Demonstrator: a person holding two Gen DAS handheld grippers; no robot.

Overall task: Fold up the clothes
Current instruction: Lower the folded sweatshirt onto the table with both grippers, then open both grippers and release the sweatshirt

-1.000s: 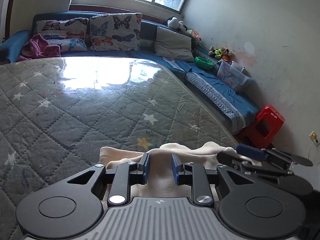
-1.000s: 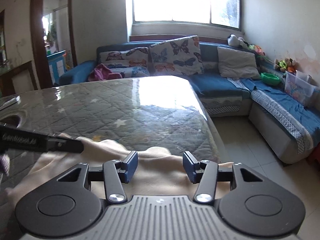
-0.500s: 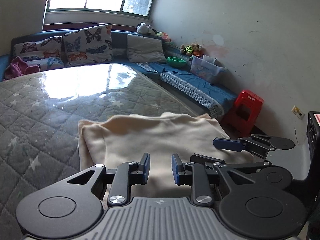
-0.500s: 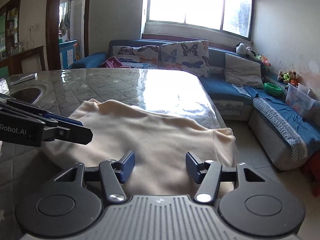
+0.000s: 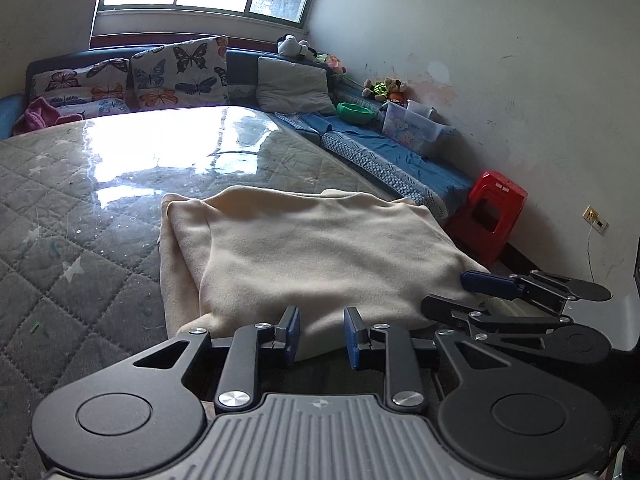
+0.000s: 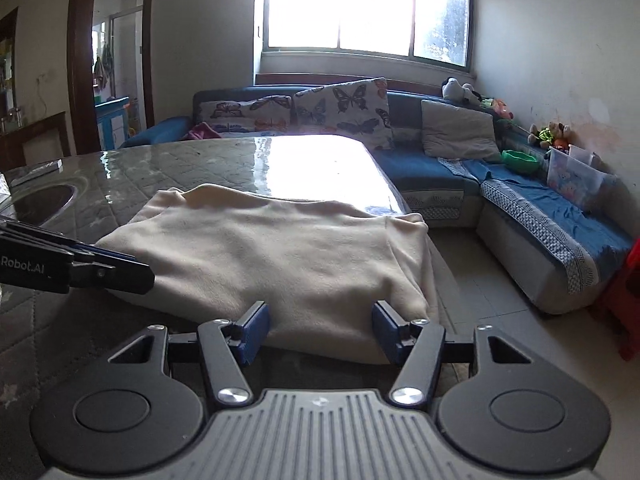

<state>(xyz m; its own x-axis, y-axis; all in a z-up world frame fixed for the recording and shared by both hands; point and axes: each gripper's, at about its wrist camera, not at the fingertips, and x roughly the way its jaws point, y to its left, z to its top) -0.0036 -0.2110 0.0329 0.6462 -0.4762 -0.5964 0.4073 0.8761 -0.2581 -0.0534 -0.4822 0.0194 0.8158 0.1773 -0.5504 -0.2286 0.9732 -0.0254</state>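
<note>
cream garment folded on quilted table, both claws parted, empty

The cloth lies on the surface before my jaws, at its right edge; sofa behind, stool right, perhaps floor-level.

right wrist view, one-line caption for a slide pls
Open right hand-held gripper at the near edge of a folded cream garment on the quilted table.
</note>
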